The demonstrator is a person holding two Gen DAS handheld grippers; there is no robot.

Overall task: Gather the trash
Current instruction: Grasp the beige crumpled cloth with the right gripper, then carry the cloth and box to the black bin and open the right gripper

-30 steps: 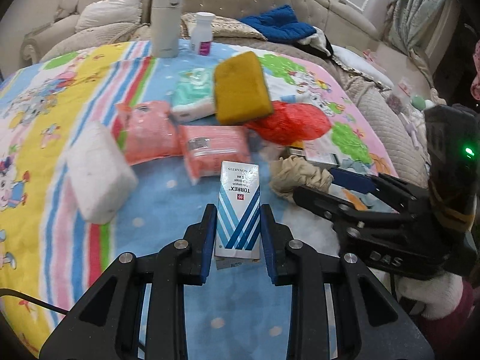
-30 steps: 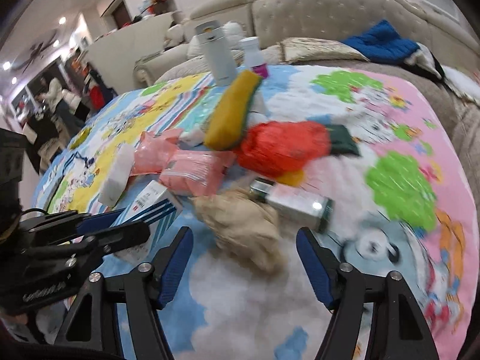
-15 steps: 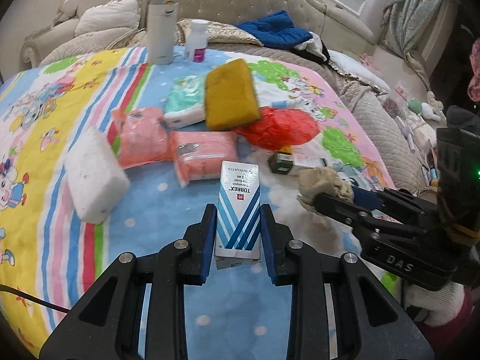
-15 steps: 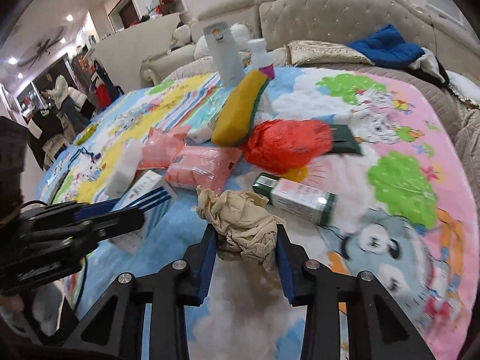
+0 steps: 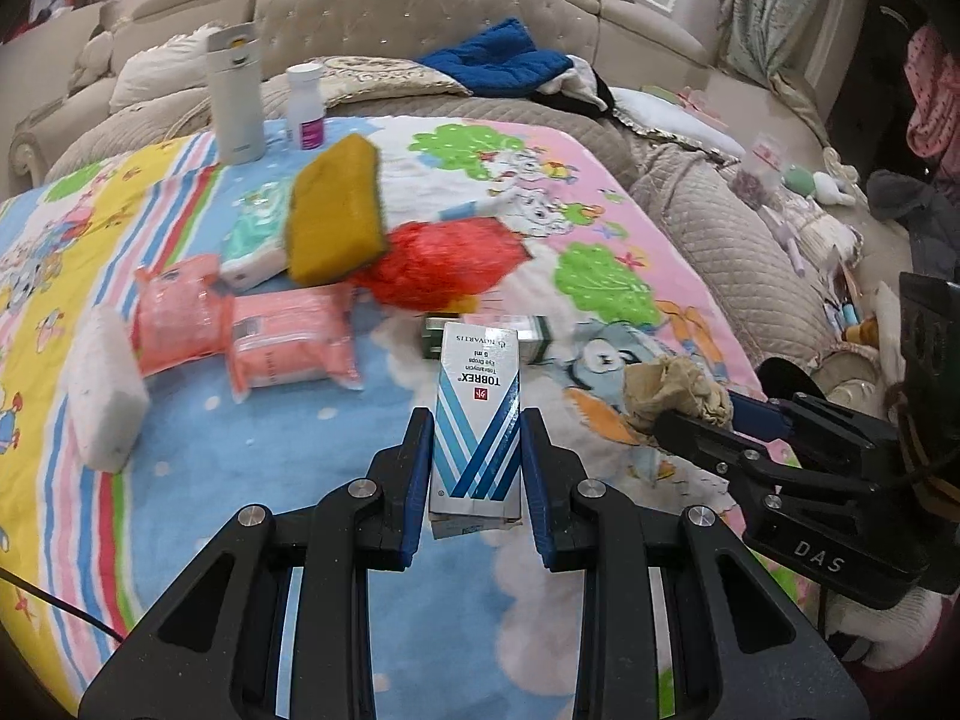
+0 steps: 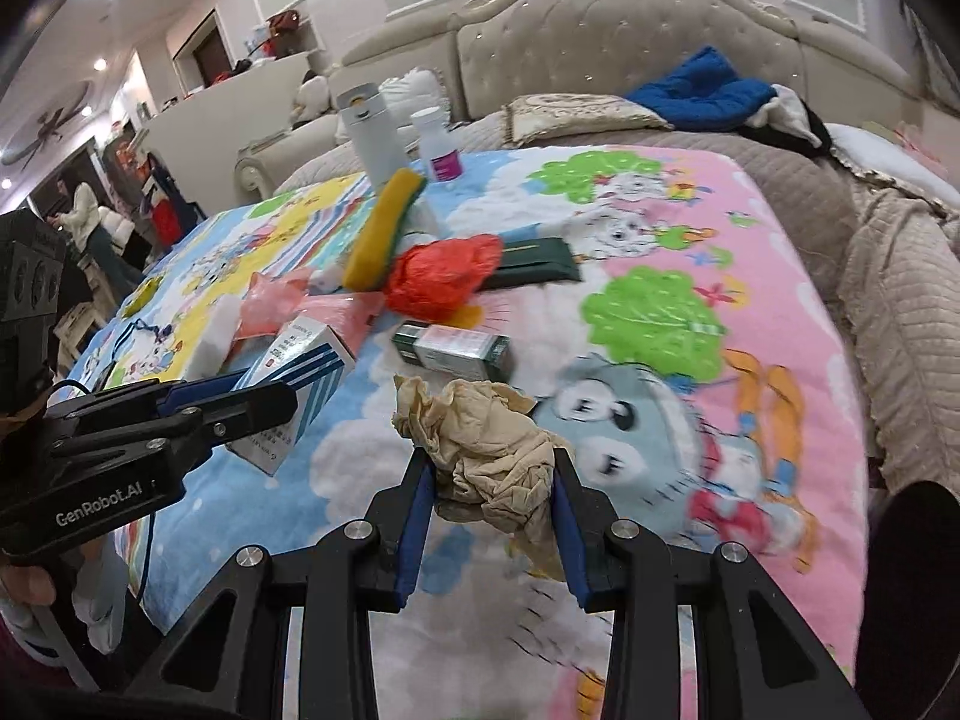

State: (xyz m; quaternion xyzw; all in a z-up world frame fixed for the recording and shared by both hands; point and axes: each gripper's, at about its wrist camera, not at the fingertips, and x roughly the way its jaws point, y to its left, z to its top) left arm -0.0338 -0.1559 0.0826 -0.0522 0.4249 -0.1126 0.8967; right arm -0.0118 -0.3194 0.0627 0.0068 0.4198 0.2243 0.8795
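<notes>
Two hand-held tongs are seen over a bed w/ a cartoon blanket, each already loaded. The left tongs are closed on a blue-striped white box, marked Tobrex; its long axis runs straight out along the fingers, away from the camera, and it appears lifted off the blanket. The right tongs are closed on a tan paper wad, which bulges up and forward past the tips; it looks held just above the blanket, though contact can't be ruled out.

The two loads are held side by side, near each other, box to the left of wad.

Left on the bed, beyond both tongs: a green-and-white box lying crosswise, nearest the right tongs; a red bag past it; pink packs and a white block nearer the left tongs; a yellow sponge; a flask and a small bottle at the far edge.

No bin is visible in either view, so which way the loads must be carried can't be told. Judged: both grasps done, drop-off comes next.
</notes>
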